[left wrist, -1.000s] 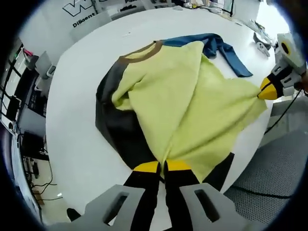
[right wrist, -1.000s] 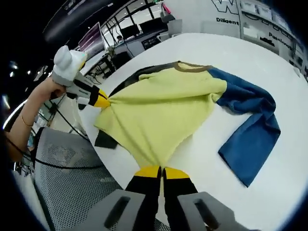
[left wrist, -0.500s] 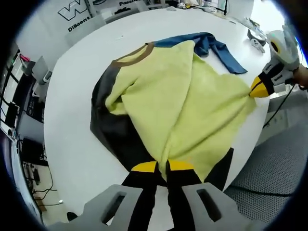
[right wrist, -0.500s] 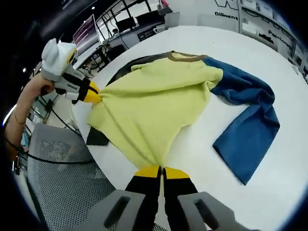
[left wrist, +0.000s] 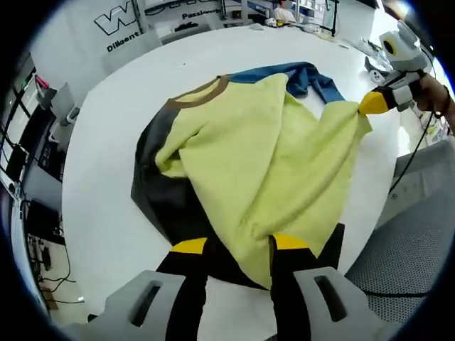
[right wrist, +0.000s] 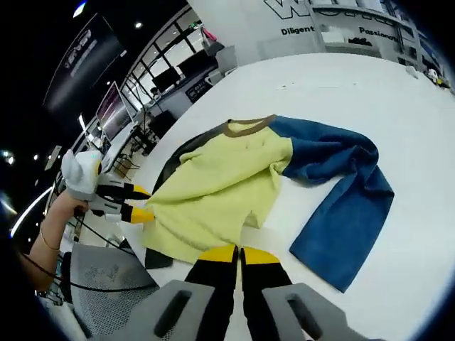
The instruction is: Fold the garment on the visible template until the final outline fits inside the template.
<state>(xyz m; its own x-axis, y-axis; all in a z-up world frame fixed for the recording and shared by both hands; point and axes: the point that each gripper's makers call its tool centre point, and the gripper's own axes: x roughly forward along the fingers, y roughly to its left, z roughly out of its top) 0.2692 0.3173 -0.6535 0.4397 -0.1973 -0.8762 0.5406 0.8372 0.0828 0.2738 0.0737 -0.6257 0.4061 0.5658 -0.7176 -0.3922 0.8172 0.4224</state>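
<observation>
A sweater with a yellow-green body [left wrist: 263,156], brown collar [left wrist: 202,92], blue sleeve [left wrist: 313,74] and dark grey sleeve [left wrist: 163,192] lies on the white table [left wrist: 114,106]. My left gripper [left wrist: 239,245] stands open at the near hem, with yellow fabric lying loose between its jaws. In the right gripper view the left gripper [right wrist: 140,202] shows both tips spread at the sweater's [right wrist: 220,185] left edge. My right gripper [right wrist: 239,252] is shut on the yellow hem. The left gripper view has the right gripper [left wrist: 371,104] pinching a lifted yellow corner. The blue sleeve [right wrist: 348,206] lies spread to the right.
The table edge curves close to both grippers, with a grey mesh surface [left wrist: 405,249] below it. A person's hand [right wrist: 64,213] holds the left gripper. Desks with monitors [right wrist: 142,106] stand beyond the table. A small grey object [left wrist: 373,64] lies near the far edge.
My left gripper's jaws have opened and let go of the hem. The right gripper has carried its yellow corner further in over the table, toward the blue sleeve.
</observation>
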